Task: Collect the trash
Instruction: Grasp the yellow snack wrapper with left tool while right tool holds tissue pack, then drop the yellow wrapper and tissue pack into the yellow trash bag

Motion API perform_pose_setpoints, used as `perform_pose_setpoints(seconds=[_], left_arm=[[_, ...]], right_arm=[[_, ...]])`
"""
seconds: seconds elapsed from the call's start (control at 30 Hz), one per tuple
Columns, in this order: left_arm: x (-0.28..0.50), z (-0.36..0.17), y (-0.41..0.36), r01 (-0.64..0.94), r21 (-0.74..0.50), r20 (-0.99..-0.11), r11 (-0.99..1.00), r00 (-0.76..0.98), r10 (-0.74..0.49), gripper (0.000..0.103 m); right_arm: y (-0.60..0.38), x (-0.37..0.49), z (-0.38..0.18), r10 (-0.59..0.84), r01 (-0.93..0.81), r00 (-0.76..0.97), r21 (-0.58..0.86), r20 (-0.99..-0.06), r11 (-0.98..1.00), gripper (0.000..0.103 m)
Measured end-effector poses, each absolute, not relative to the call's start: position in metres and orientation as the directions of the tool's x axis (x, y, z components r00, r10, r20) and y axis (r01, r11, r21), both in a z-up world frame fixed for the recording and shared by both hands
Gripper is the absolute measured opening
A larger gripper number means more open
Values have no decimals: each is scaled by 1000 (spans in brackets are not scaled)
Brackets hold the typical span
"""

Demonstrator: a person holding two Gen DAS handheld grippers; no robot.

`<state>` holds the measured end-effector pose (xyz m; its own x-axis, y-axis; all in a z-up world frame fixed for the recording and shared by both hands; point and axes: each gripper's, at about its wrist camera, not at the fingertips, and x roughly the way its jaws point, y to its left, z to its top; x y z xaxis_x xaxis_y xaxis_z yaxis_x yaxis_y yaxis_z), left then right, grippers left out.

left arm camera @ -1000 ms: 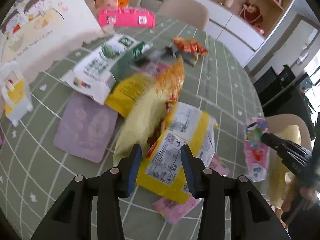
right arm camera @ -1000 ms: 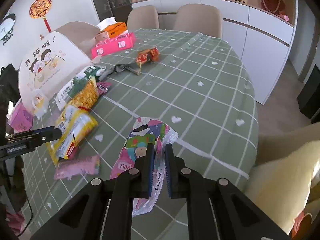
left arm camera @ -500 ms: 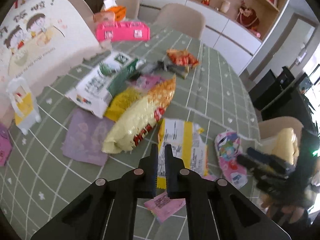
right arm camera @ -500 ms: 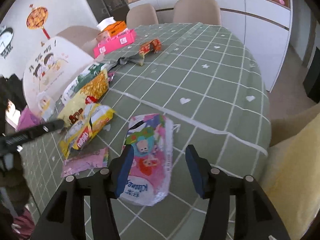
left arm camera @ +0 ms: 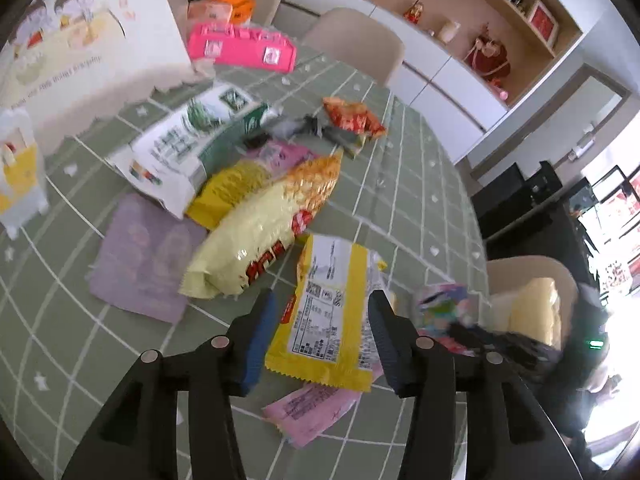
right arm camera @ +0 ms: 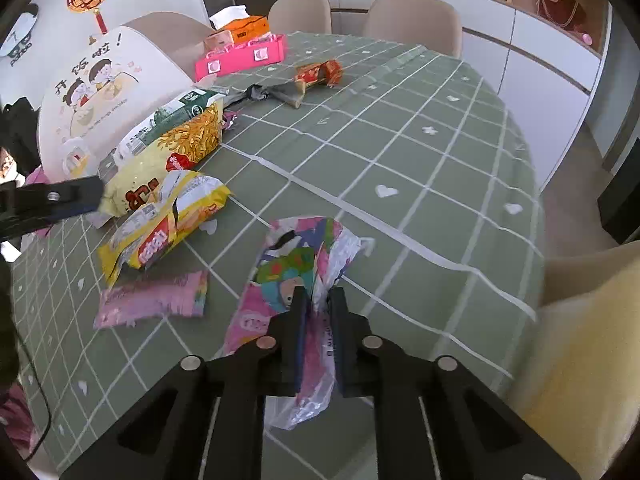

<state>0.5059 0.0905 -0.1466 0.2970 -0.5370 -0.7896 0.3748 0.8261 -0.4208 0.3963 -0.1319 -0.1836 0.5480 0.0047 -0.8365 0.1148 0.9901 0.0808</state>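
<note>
My left gripper [left arm camera: 322, 338] is open, its fingers on either side of a yellow and white snack wrapper [left arm camera: 328, 312] lying on the green checked tablecloth [left arm camera: 400, 184]. My right gripper [right arm camera: 318, 330] is shut on a colourful pink tissue wrapper [right arm camera: 296, 264] near the table's front edge. A pink flat wrapper [right arm camera: 154, 298] lies left of it. The yellow wrapper also shows in the right wrist view [right arm camera: 168, 228], with the left gripper [right arm camera: 60, 198] beside it.
More trash lies further back: a pale yellow chip bag [left arm camera: 264, 228], a white and green bag [left arm camera: 188, 140], a red wrapper [left arm camera: 352, 116], a purple sheet [left arm camera: 144, 256]. A pink box [left arm camera: 240, 46], tissue box [left arm camera: 236, 2] and cartoon board [left arm camera: 80, 40] stand behind. Chairs ring the table.
My left gripper was shut half a second ago and has opened around the yellow wrapper. My right gripper was open and has shut on the pink tissue wrapper.
</note>
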Motion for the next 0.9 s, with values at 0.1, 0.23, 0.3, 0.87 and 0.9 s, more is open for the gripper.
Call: perform_pose_setpoints(seconds=[0.1,0.23,0.3,0.87,0.9], left_arm=[[510,-161,78,369,-400,-813,839,280,-510,49],[511,-175,58,381,-358,-849,852,248,-467,49],[508,-174,48,398,-311,-862,863,263,-432,47],[477,-21,37,446,-214,-741,869,506,-442,11],[472,-14,30,455,-205,-735,867,513,-443,11]], right_arm=[[-147,381,-169,0,160,574,112,-819,981,8],[-161,369,-152,-19,213,605,138,-796,967,8],[-163,367,-147,-23,218,613,140,-790,966,8],[-170,335,-61,-5,111,737,114,-676,987,8],[-173,332,-54,-12,111,746,107,-666,988,8]])
